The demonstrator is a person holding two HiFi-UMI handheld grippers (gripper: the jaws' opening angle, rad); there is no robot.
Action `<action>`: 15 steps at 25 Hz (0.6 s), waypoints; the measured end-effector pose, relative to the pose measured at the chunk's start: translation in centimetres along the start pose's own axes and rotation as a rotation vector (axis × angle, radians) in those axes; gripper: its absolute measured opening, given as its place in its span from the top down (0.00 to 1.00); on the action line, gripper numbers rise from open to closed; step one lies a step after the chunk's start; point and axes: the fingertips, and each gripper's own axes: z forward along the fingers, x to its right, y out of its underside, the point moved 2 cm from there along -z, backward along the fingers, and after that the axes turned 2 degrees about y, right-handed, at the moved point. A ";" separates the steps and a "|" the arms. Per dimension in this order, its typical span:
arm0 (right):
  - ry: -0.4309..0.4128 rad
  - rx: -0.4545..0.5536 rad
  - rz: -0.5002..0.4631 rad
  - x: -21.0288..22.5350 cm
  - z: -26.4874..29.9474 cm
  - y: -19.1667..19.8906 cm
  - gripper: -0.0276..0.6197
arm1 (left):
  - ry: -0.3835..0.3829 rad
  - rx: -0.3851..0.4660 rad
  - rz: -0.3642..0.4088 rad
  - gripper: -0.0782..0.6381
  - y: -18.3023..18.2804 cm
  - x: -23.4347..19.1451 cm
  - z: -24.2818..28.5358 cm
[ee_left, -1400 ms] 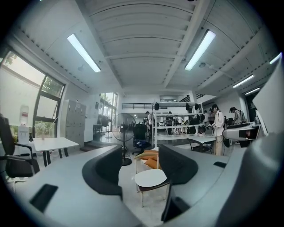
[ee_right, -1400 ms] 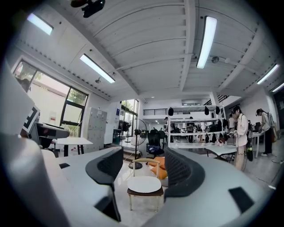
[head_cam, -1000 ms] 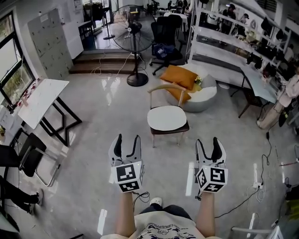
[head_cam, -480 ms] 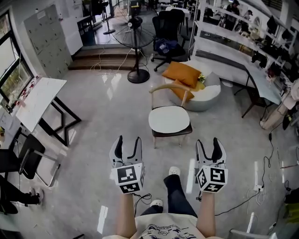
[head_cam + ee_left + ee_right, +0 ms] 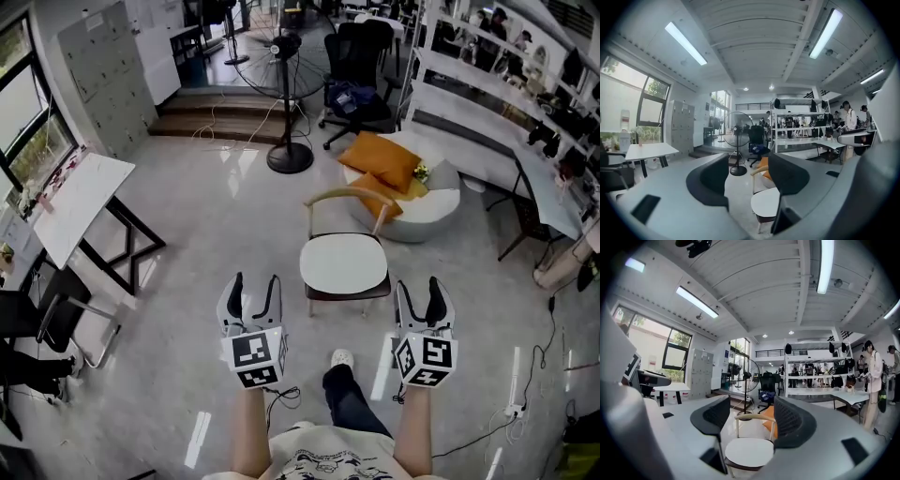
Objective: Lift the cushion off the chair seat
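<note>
Pale floor (image 5: pixel 216 225). Pedestal fan (image 5: pixel 285 45) at twelve o'clock, grey lockers (image 5: pixel 108 75) at ten, windows (image 5: pixel 23 103) and tilted white table (image 5: pixel 80 206) at nine, white shelving (image 5: pixel 487 89) at two. Ceiling strip lights (image 5: pixel 685 43).

Floor (image 5: pixel 216 225): smooth and glossy, with light glare at upper left of centre. Chair (image 5: pixel 345 192): pale wood rail, matt. Cushion (image 5: pixel 343 262) on it: white, smooth, matt; cloth or vinyl, I can't tell. Orange pillows (image 5: pixel 380 159), upper right: soft cloth. My left gripper (image 5: pixel 250 279) and right gripper (image 5: pixel 420 283): matt grey plastic. Right pads (image 5: pixel 787 423): black, ribbed.
</note>
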 end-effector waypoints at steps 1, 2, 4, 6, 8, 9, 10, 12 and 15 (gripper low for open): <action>-0.008 -0.002 -0.006 0.8 1.7 -0.2 0.48 | -0.009 -0.001 -0.005 0.53 -0.3 0.4 1.6; -0.015 -0.005 -0.009 1.6 3.4 -0.3 0.48 | -0.017 -0.002 -0.008 0.53 -0.6 0.7 3.2; -0.026 -0.009 -0.007 3.3 6.7 -0.7 0.48 | -0.029 -0.006 -0.010 0.53 -1.2 1.5 6.4; -0.040 -0.010 -0.006 4.9 10.1 -1.3 0.48 | -0.042 -0.004 -0.010 0.53 -2.0 2.3 9.5; -0.054 -0.006 -0.013 6.5 13.4 -2.0 0.48 | -0.058 0.001 -0.013 0.53 -3.1 3.0 12.7; -0.059 -0.004 -0.015 7.2 15.0 -2.3 0.48 | -0.064 0.003 -0.014 0.53 -3.5 3.3 14.2; -0.063 -0.003 -0.017 7.8 16.6 -2.5 0.48 | -0.069 0.006 -0.013 0.53 -3.9 3.5 15.7; -0.068 -0.002 -0.015 8.9 19.4 -2.8 0.48 | -0.077 0.009 -0.013 0.53 -4.5 3.9 18.3; -0.076 -0.006 -0.008 10.5 23.1 -2.7 0.48 | -0.086 0.007 -0.014 0.53 -4.9 4.5 21.7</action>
